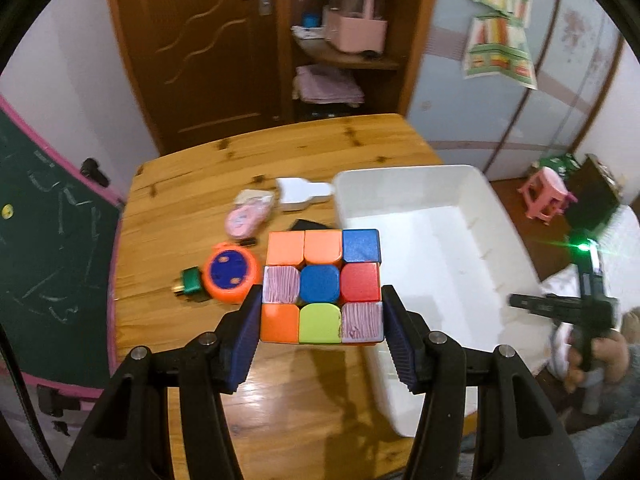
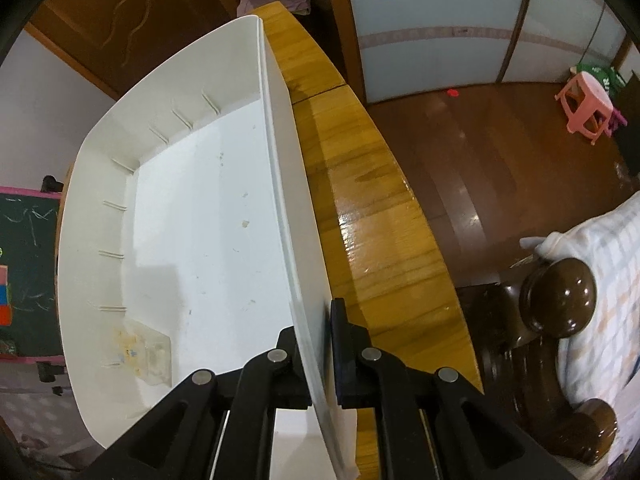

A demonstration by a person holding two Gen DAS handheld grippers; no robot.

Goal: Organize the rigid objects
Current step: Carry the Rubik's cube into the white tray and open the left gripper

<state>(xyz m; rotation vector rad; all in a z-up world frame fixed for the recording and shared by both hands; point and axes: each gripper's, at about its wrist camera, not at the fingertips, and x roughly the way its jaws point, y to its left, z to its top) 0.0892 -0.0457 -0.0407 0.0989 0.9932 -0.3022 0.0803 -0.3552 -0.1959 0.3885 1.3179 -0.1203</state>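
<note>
Black linkage arms of the left hand-held gripper (image 1: 322, 316) fill the foreground of the left wrist view, its blue ribbed pads clamped on opposite sides of a puzzle cube (image 1: 322, 286), which is held clear of the wooden bench (image 1: 192, 240). Being a cube, it has no long axis; its visible face is turned squarely toward the camera, showing orange, blue, red, green and scribbled pink-white tiles, with no legible writing. Beyond the cube on the bench lie an orange round toy with a blue top (image 1: 229, 276), a small green block (image 1: 190, 285) touching it, a pink oval case (image 1: 245, 220) and a white flat bottle (image 1: 302, 195) lying on its side, neck toward the white bin (image 1: 472, 184). This bin stands on the right part of the bench, its long axis running away from the camera. Only this view shows the loose items, the chalkboard (image 1: 44, 216) at left and the posters (image 1: 498, 24) on the wall, whose print is too blurred to read. The right wrist view alone shows the right hand-held gripper (image 2: 320, 344) pinched shut on the bin's right wall, one finger inside and one outside, together with a worn, yellowed sticker (image 2: 146, 350) on the bin floor, unreadable. It also shows the floor and a pink stool (image 2: 588, 102).
</note>
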